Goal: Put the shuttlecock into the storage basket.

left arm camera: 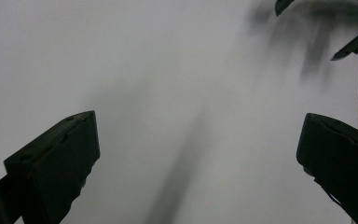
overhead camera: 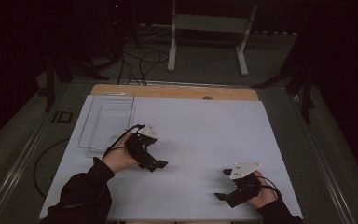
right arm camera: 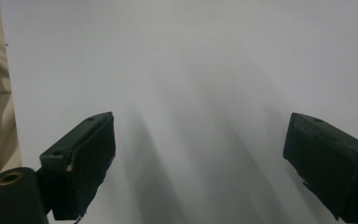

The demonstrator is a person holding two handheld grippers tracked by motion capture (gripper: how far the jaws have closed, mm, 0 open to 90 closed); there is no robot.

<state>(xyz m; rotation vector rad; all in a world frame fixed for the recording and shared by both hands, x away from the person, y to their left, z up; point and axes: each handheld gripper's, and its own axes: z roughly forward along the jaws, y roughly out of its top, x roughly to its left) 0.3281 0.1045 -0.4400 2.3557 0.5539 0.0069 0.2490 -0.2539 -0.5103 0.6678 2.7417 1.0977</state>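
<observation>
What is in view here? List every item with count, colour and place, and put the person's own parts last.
Tray: one, clear plastic, far-left part of the sheet, nothing visible in it.
Sheet: one, white, covering most of the table.
Table: one, wooden, its bare edge showing along the far side.
Stand: one, white-framed, on the floor beyond the table.
Cables: several, black, on the floor beyond the table's far-left corner.
Left gripper: one, black with a pale top plate, near the tray, jaws apart, holding nothing.
Right gripper: one, black with a pale top plate, near-right part of the sheet, jaws apart, holding nothing.
Sleeves: two, black, at the near edge.
</observation>
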